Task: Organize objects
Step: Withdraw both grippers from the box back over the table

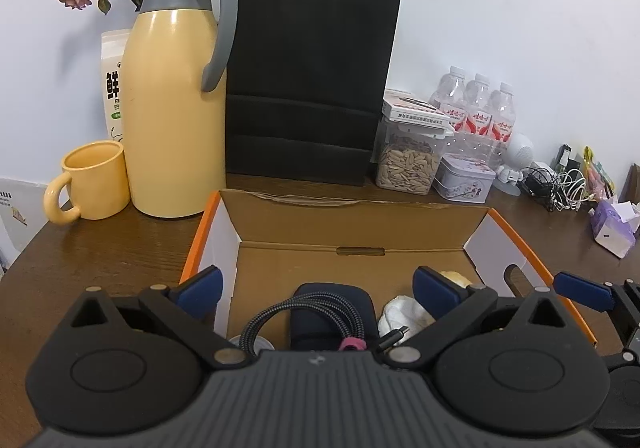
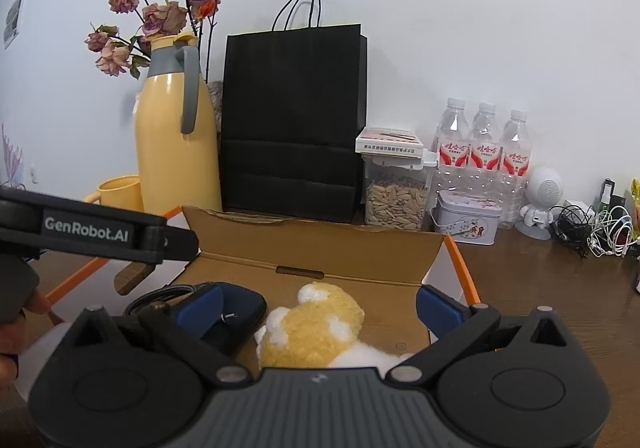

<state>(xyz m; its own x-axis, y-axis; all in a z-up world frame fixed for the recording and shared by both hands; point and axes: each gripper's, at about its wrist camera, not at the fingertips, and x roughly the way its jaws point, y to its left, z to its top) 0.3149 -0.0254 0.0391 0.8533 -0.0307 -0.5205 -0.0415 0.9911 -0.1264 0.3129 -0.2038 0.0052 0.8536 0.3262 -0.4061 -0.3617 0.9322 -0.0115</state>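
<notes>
An open cardboard box [image 1: 360, 224] with orange edges sits on the wooden table; it also shows in the right wrist view [image 2: 320, 244]. Inside lie a dark blue case [image 1: 332, 312], a braided cable [image 1: 304, 312] with a pink tie, and a yellow-and-white plush toy [image 2: 316, 324]. My left gripper [image 1: 320, 292] is open above the cable and case, holding nothing. My right gripper [image 2: 320, 304] is open above the plush toy, holding nothing. The left gripper's body [image 2: 88, 232] shows at the left of the right wrist view.
Behind the box stand a yellow thermos jug [image 1: 176, 108], a yellow mug [image 1: 94, 180], a black paper bag [image 1: 308, 80], a seed jar [image 1: 408, 164], a tin [image 1: 464, 180], three water bottles [image 1: 476, 112] and tangled cables [image 1: 560, 184]. A tissue pack [image 1: 612, 224] lies right.
</notes>
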